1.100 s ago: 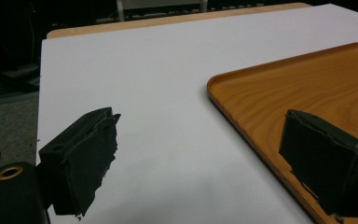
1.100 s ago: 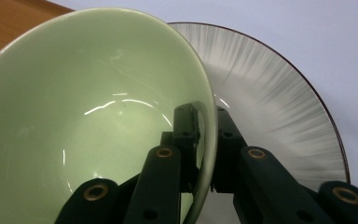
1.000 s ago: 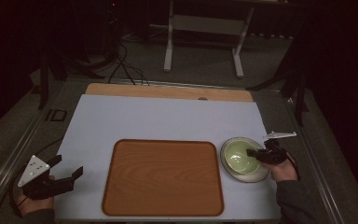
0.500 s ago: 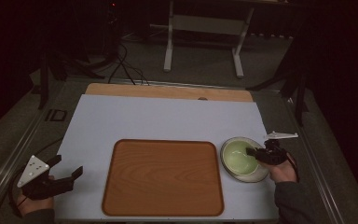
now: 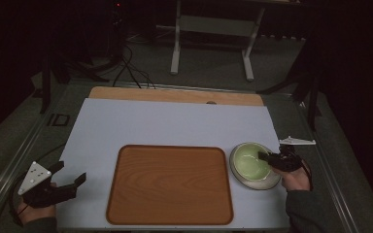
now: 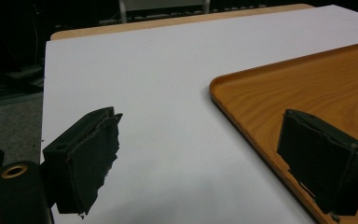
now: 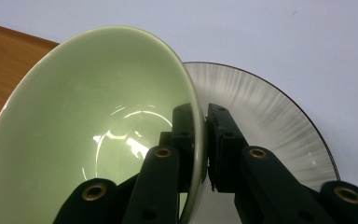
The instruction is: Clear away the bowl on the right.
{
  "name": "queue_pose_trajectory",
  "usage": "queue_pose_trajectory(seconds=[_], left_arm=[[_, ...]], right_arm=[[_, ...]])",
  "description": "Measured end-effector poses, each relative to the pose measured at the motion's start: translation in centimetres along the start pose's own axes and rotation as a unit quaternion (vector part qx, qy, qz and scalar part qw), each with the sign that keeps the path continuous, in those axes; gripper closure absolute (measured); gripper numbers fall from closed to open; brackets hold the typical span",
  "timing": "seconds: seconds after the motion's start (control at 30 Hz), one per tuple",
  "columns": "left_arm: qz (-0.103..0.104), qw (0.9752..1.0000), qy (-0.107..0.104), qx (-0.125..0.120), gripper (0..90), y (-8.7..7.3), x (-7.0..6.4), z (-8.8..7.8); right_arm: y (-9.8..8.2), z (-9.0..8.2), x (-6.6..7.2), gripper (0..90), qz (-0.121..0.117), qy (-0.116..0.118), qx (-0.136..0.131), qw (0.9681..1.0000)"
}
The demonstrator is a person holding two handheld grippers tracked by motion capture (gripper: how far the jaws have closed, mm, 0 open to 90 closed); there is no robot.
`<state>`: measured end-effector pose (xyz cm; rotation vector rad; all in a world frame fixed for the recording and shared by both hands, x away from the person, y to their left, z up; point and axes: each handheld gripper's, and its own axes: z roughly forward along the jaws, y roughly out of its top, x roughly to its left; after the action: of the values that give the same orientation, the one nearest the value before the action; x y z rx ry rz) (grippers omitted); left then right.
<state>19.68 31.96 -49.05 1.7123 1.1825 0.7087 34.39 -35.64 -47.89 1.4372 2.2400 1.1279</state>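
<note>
A pale green bowl [image 5: 248, 160] rests tilted on a grey-white plate [image 5: 262, 183], just right of the wooden tray [image 5: 170, 184]. My right gripper [image 5: 265, 157] is shut on the bowl's right rim. In the right gripper view one jaw is inside the bowl [image 7: 88, 121] and one outside, with the gripper [image 7: 200, 119] pinching the rim above the streaked plate [image 7: 270, 112]. My left gripper [image 5: 77, 182] stands open over the white mat, left of the tray. In the left gripper view nothing lies between the spread jaws of that gripper [image 6: 209, 158], beside the tray's edge [image 6: 307, 88].
A white mat [image 5: 175, 124] covers the table, with a wooden strip [image 5: 175, 94] along its far edge. Beyond the table stand a metal frame [image 5: 213, 29] and floor cables [image 5: 126, 68] in a dark room. A metal rail [image 5: 9, 165] runs along the table's left side.
The bowl has tipped and shifted slightly left on its plate, held at the rim by my right gripper. The left gripper has stayed in place.
</note>
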Motion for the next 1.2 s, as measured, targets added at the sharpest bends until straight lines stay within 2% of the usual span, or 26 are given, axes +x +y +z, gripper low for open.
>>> queue_pose_trajectory(seconds=[0.17, 0.67, 1.2], left_arm=[[0.000, 1.0000, 0.000, -0.001, 12.2, 0.0, 0.0, 0.0], [0.001, 1.0000, 0.000, -0.001, 12.2, 0.0, 0.1, 0.0], [-0.001, 1.0000, 0.003, -0.001, 13.0, 0.0, 0.1, 0.0]], right_arm=[[0.3, -0.1, 0.1, 82.1, 0.003, 0.002, -0.008, 1.0000], [1.7, -0.4, 1.8, 82.1, -0.010, 0.008, -0.023, 0.9997], [3.0, 0.0, 3.2, 81.9, -0.013, 0.028, -0.035, 0.9989]])
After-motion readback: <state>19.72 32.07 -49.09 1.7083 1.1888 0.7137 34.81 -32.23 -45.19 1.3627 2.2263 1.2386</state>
